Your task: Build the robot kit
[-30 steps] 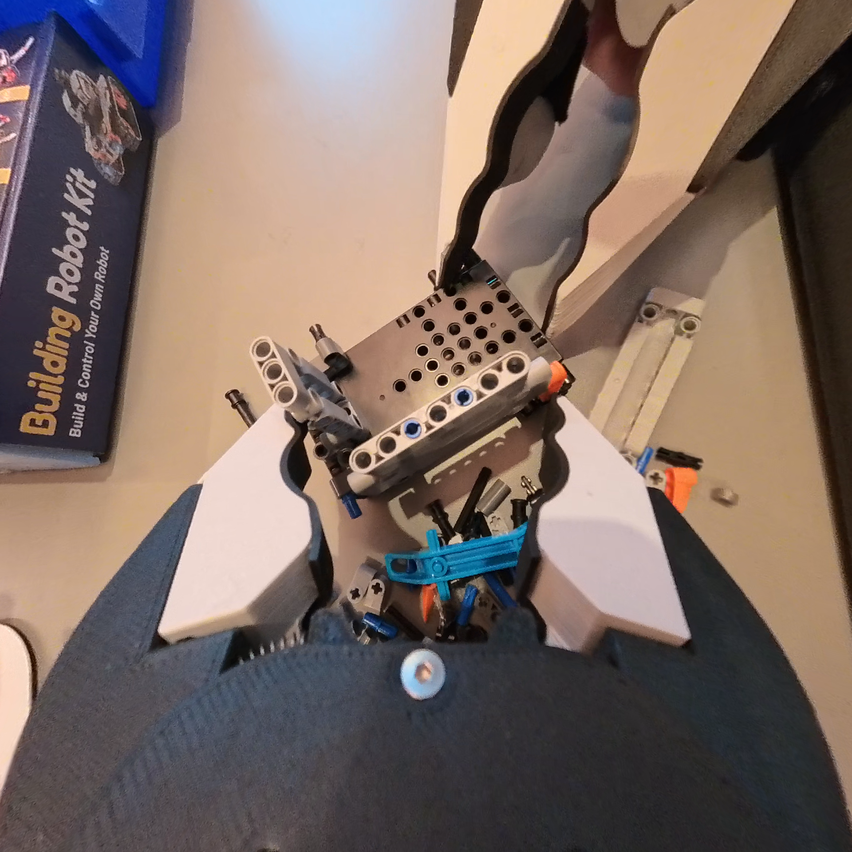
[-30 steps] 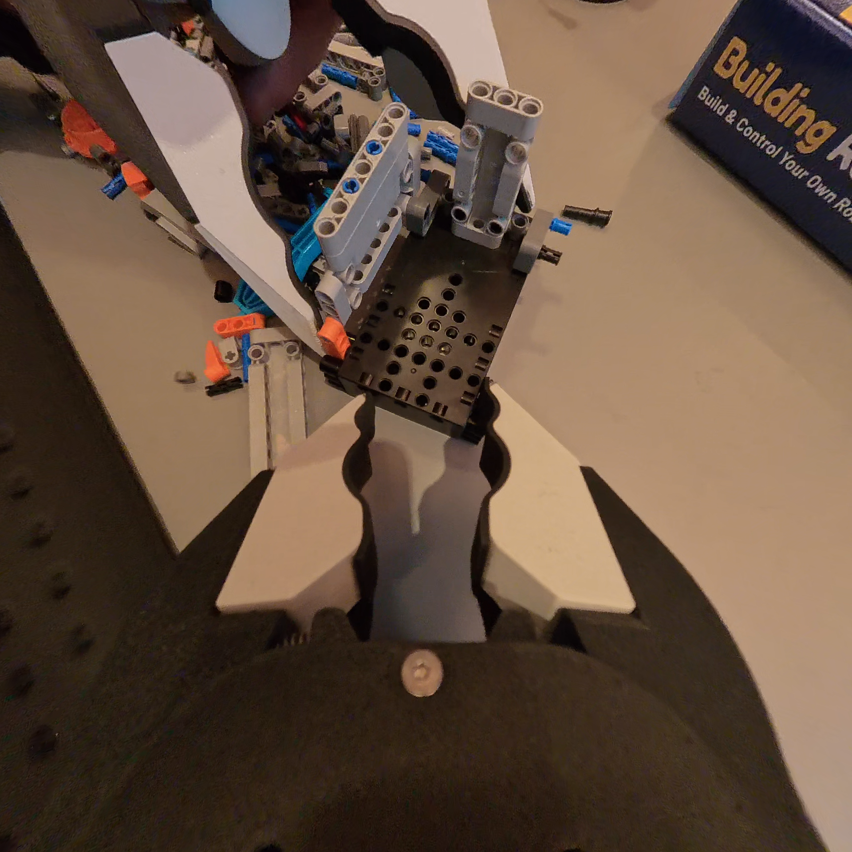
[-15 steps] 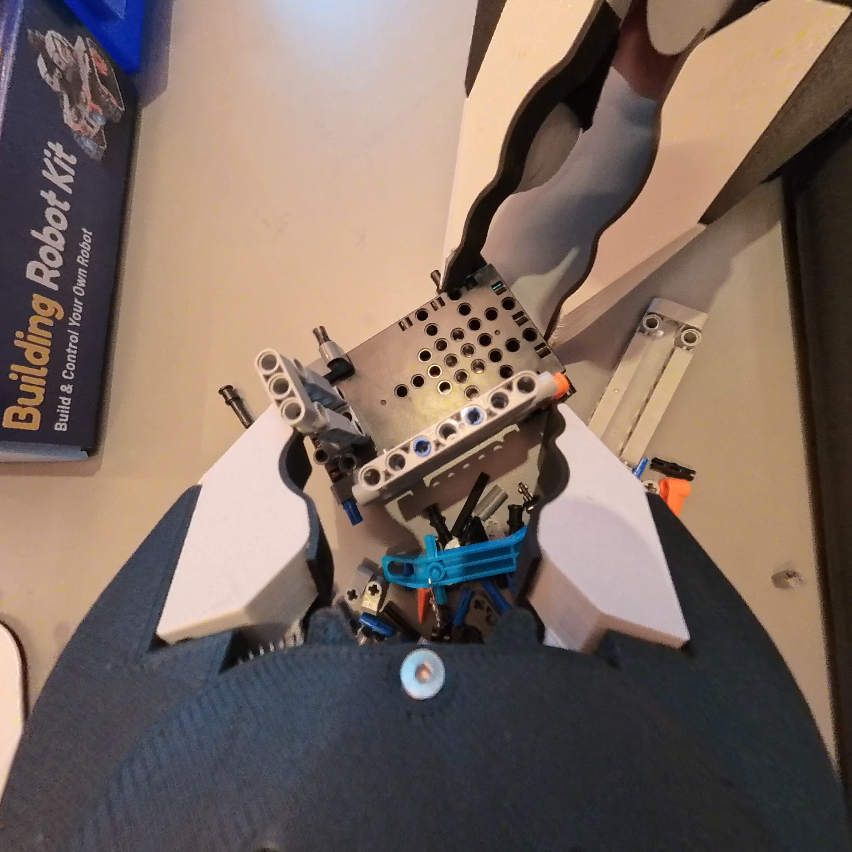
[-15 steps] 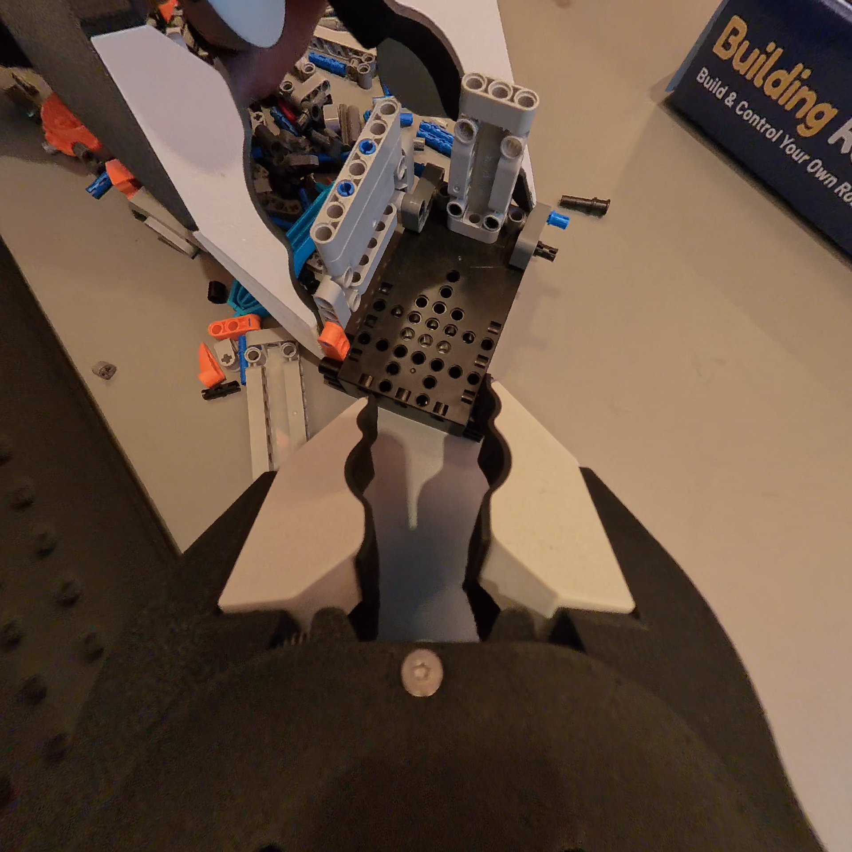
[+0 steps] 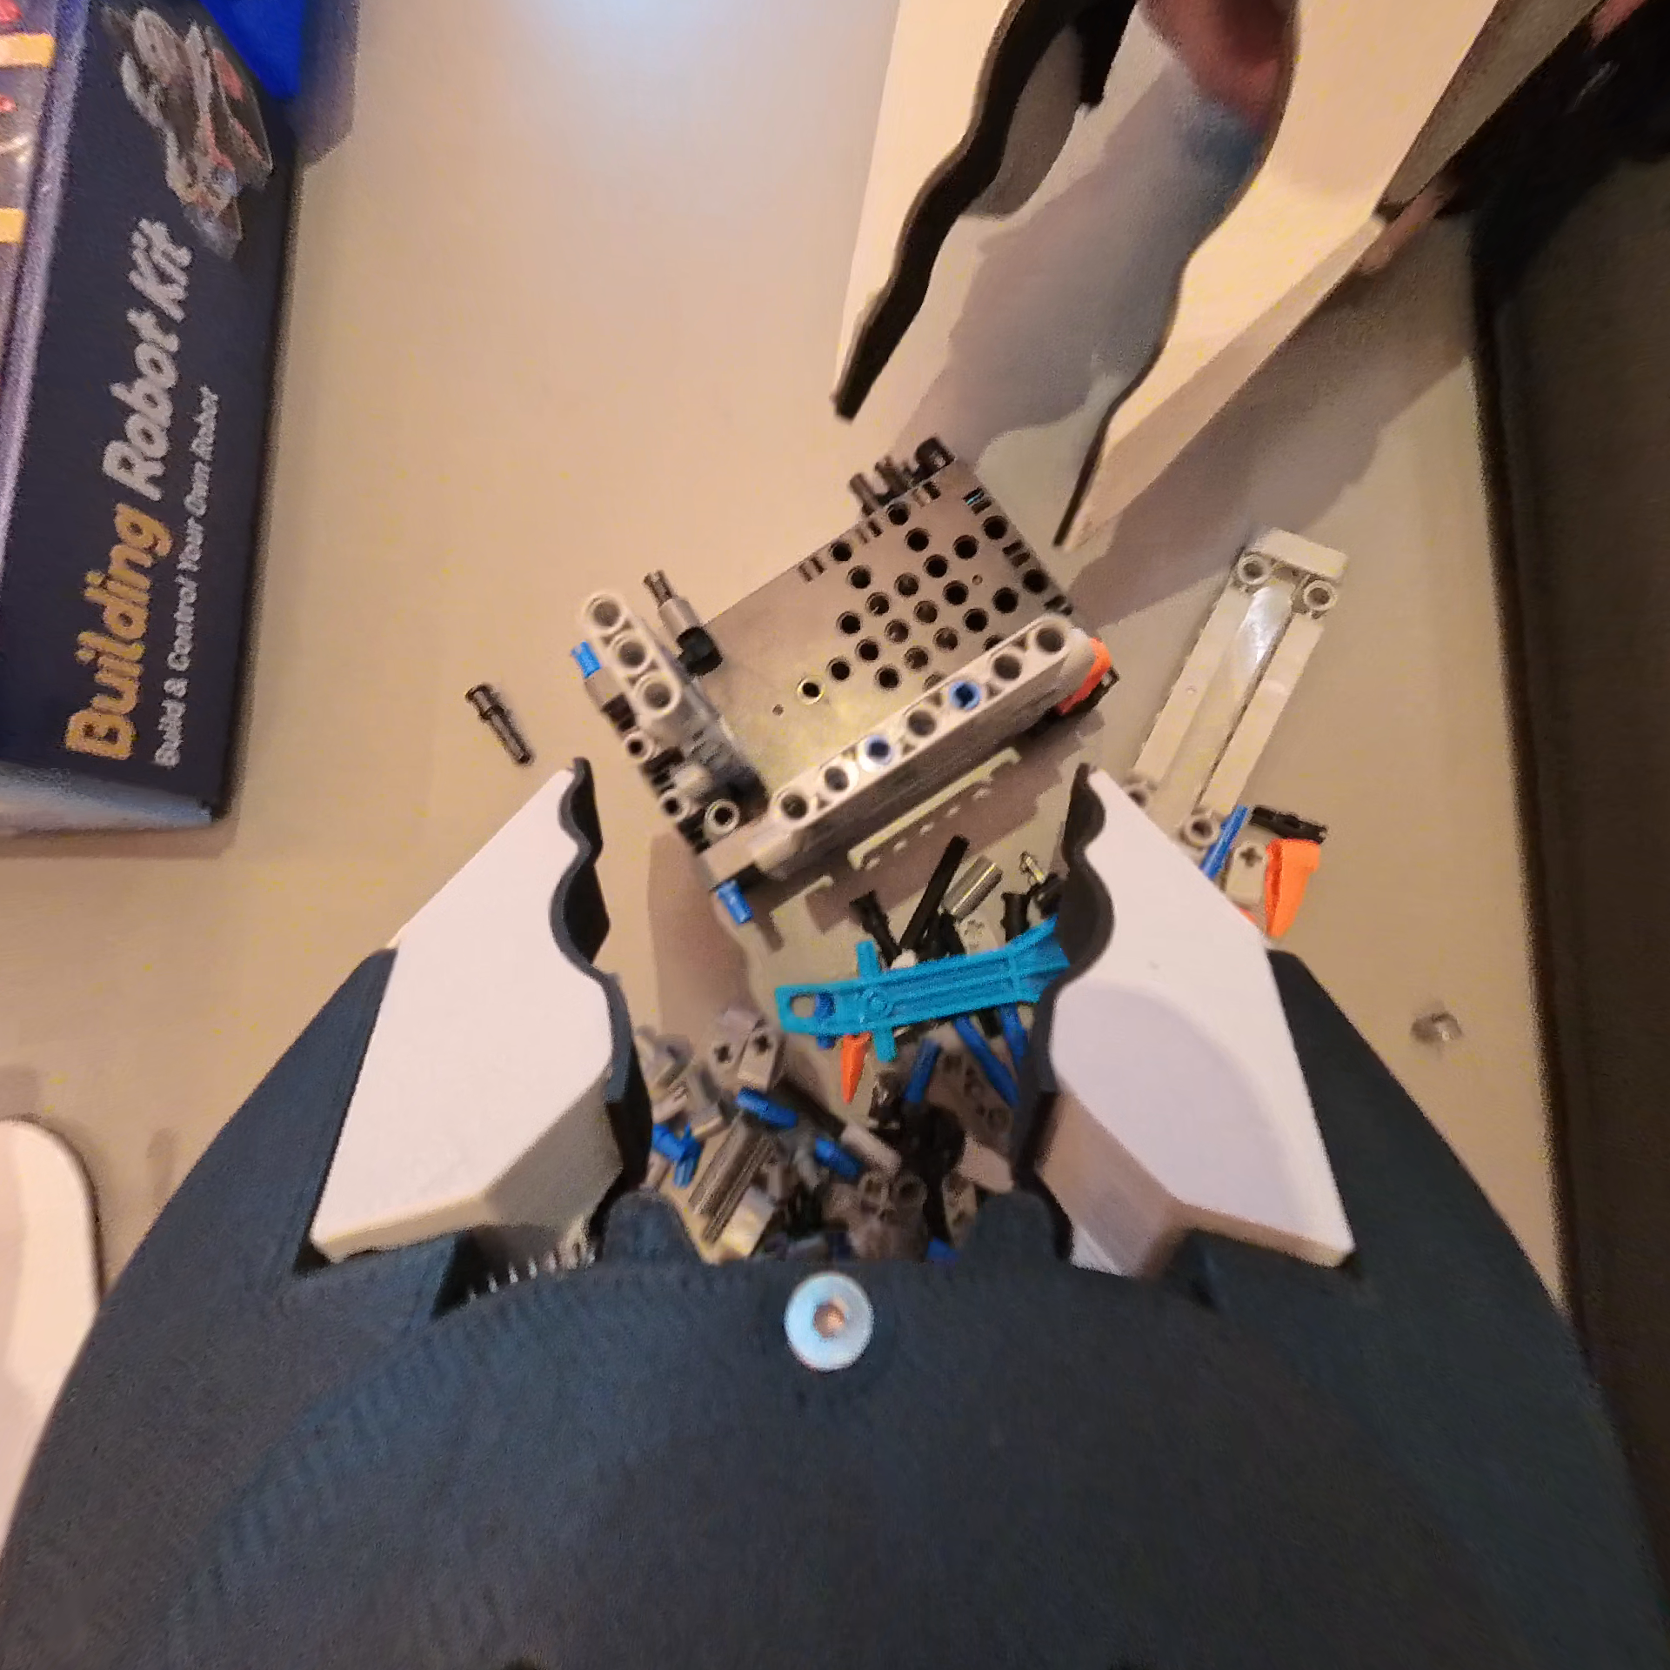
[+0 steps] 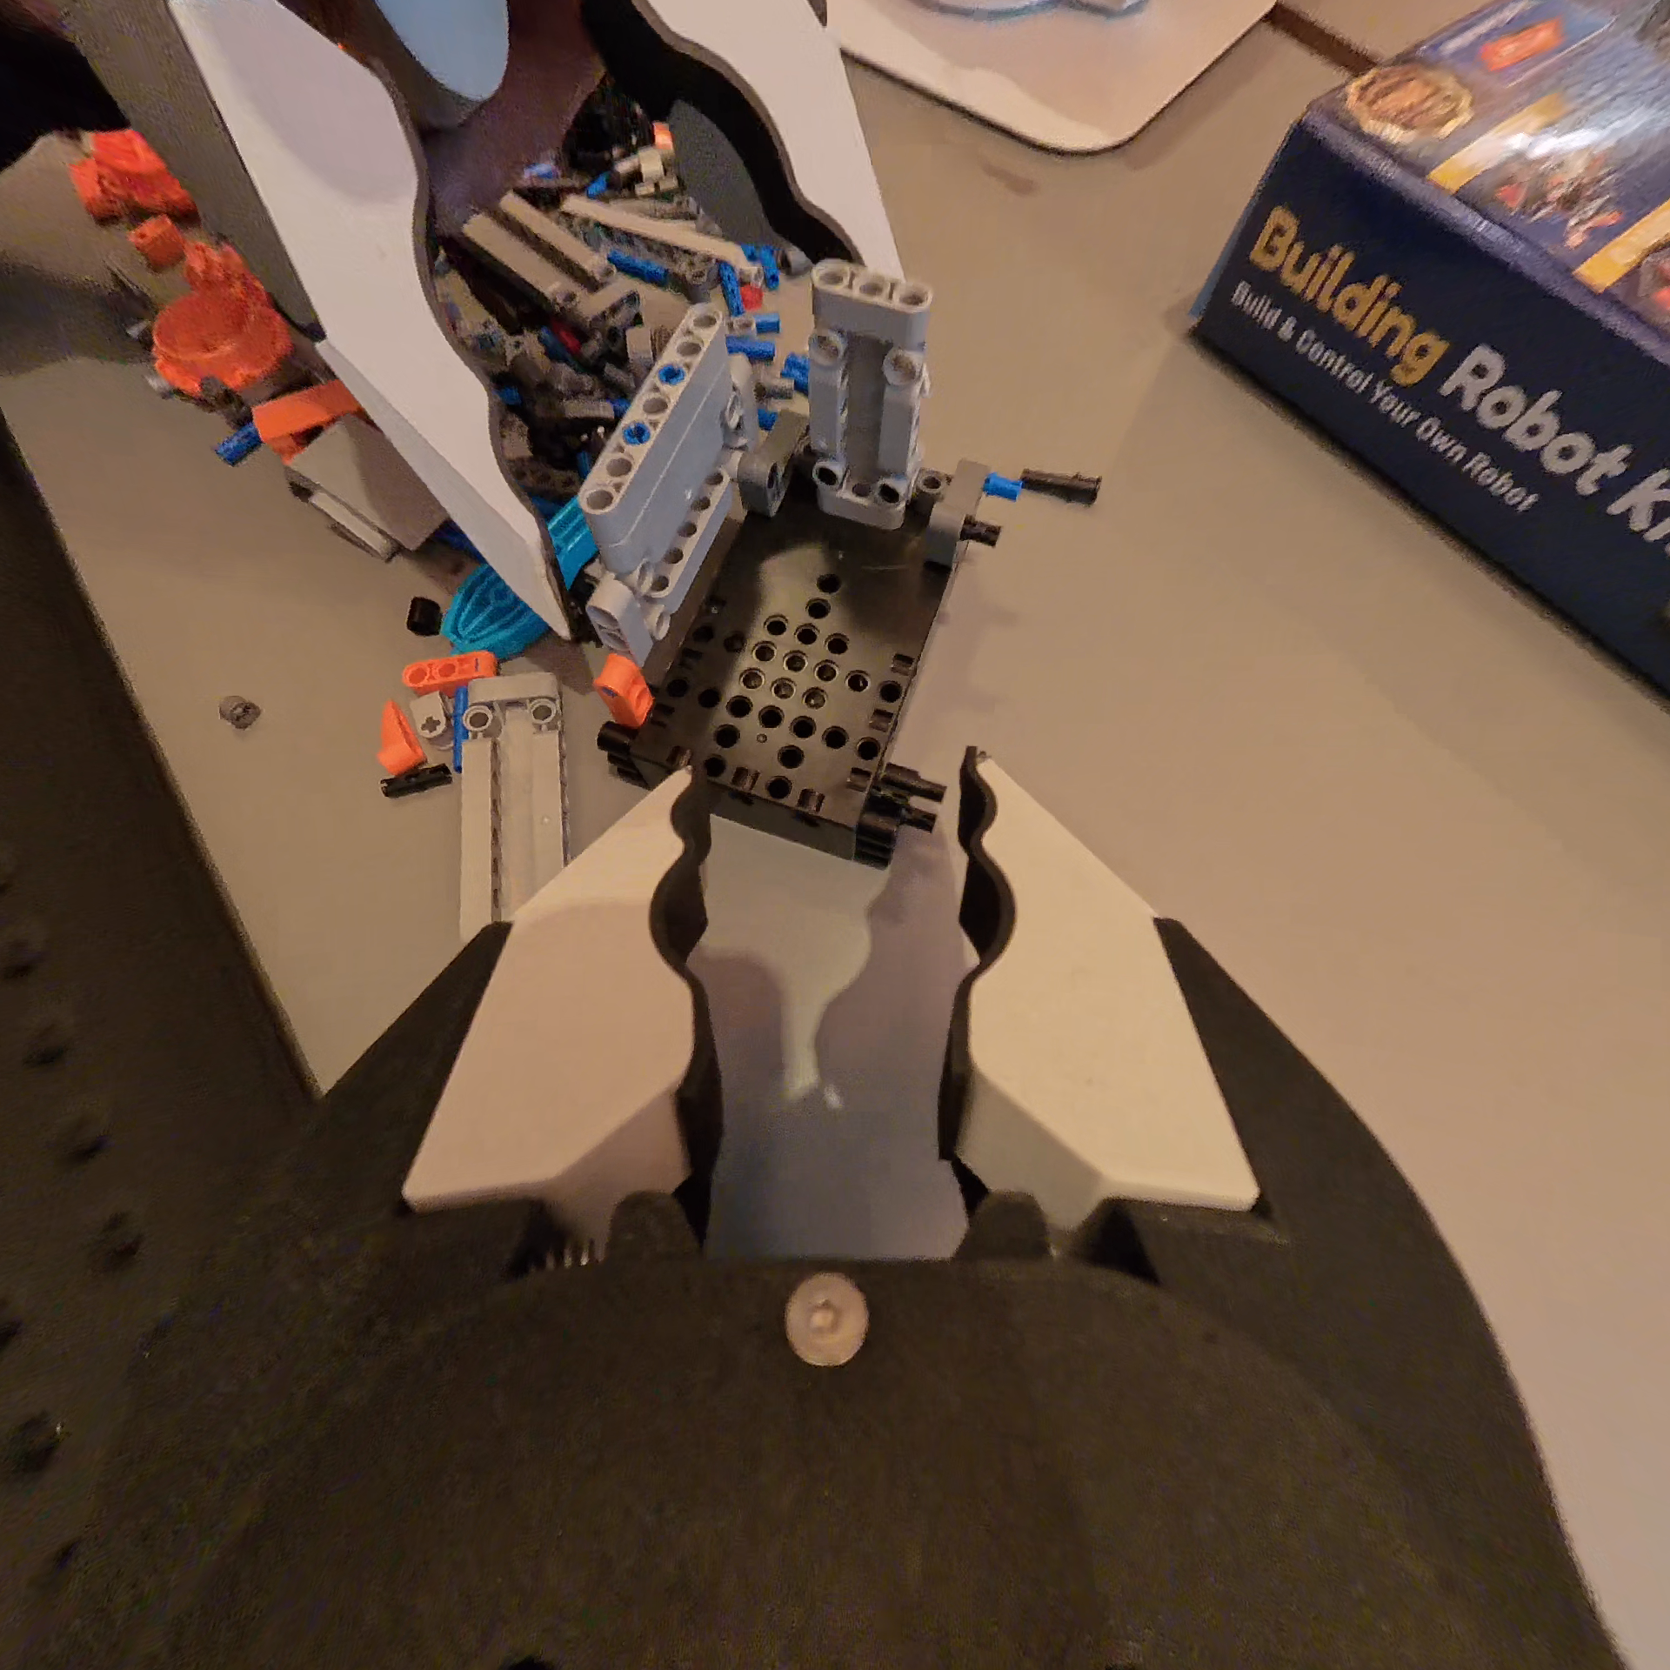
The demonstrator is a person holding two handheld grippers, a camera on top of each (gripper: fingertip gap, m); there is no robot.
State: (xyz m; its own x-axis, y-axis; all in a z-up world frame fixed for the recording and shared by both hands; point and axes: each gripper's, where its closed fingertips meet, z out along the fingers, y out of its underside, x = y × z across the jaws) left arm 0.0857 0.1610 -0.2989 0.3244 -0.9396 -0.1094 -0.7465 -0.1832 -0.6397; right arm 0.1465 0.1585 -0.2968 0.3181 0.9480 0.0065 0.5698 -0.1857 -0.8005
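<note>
Both grippers stand with fingers spread and empty: the right gripper (image 6: 827, 777) just short of the black perforated plate assembly (image 6: 795, 669) at its twelve o'clock, the left gripper (image 5: 836, 795) over the loose parts pile (image 5: 849, 1111), the assembly at its twelve o'clock.

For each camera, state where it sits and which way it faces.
Left wrist view: sits on the left hand-held gripper, looking down over its open fingers at the parts pile and black plate; the right hand-held gripper shows beyond.
Right wrist view: sits on the right hand-held gripper, facing the plate's opposite edge; the left hand-held gripper shows beyond, over the pile.
Shared: plate, grey beam, blue box, table. The views face each other.
</note>
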